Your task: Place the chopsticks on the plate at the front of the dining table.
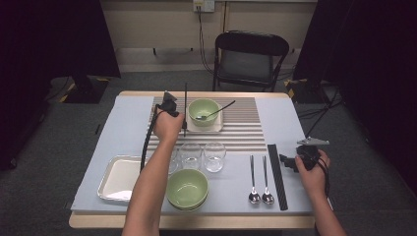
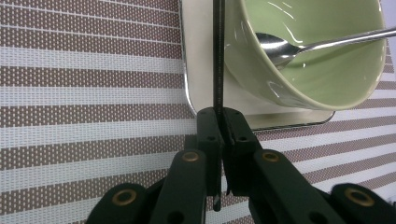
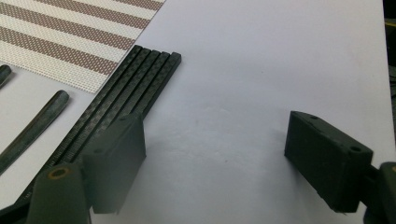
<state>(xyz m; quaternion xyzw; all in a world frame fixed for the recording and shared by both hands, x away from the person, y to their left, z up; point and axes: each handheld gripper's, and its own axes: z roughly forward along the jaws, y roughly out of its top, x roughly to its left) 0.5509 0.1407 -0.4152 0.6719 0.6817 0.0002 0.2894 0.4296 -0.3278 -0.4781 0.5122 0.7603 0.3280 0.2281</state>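
- We see the left gripper (image 2: 219, 126) pinching a black chopstick (image 2: 218, 56) just beside the green bowl (image 2: 322, 70), which sits on a small tray (image 2: 205, 70) and holds a spoon (image 2: 280, 49).
- We see the right gripper (image 3: 215, 158), jaws spread wide, well apart from that bowl, over the remaining black chopsticks (image 3: 135, 79).

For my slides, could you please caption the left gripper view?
Left gripper pinching a black chopstick beside the green bowl holding a spoon.

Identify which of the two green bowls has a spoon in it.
The far bowl, standing on the small tray on the striped mat, holds a spoon. The near bowl is empty.
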